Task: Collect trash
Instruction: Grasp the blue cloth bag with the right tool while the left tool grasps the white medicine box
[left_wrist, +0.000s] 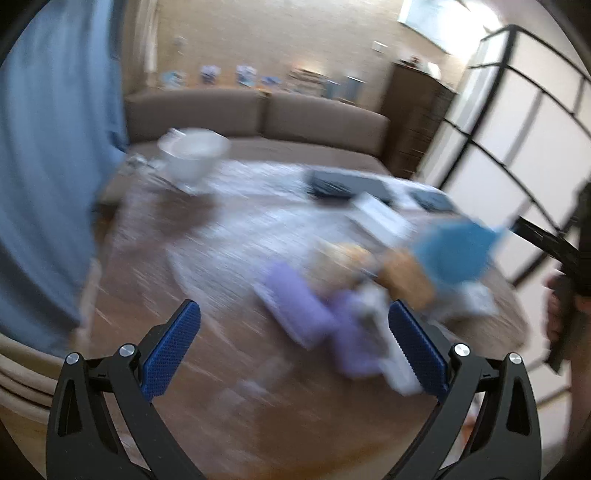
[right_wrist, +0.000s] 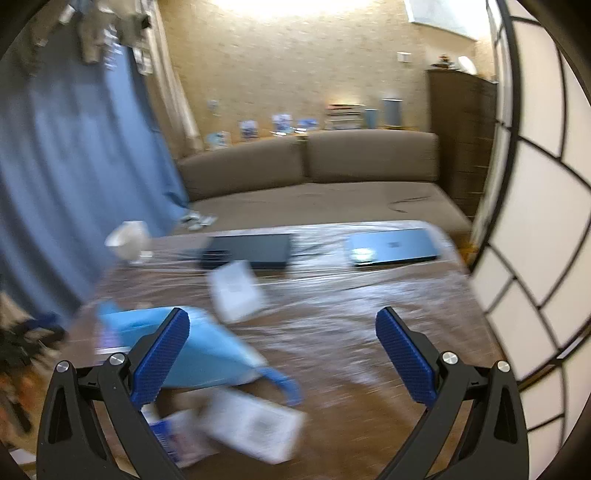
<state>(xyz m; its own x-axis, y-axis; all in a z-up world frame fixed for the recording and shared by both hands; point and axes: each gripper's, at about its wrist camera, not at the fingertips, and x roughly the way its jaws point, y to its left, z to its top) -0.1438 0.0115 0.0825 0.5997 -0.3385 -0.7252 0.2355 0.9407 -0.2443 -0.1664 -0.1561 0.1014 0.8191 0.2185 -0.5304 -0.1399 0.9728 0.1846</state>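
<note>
Both views are motion-blurred. Trash lies on a wooden table (left_wrist: 155, 258). In the left wrist view a purple wrapper (left_wrist: 310, 314), a brown crumpled piece (left_wrist: 406, 280), a blue bag (left_wrist: 454, 247) and white paper (left_wrist: 380, 218) lie ahead and to the right. My left gripper (left_wrist: 293, 328) is open and empty above the table, its right finger beside the purple wrapper. In the right wrist view the blue bag (right_wrist: 210, 350), a white packet (right_wrist: 255, 428) and a white paper (right_wrist: 236, 291) lie at the lower left. My right gripper (right_wrist: 282, 343) is open and empty above them.
A white cup (left_wrist: 194, 155) stands at the table's far left, also in the right wrist view (right_wrist: 129, 240). Two dark laptops (right_wrist: 251, 251) (right_wrist: 395, 247) lie at the far edge. A brown sofa (right_wrist: 314, 166), blue curtain (right_wrist: 74, 184) and panelled screen (right_wrist: 535, 221) surround the table.
</note>
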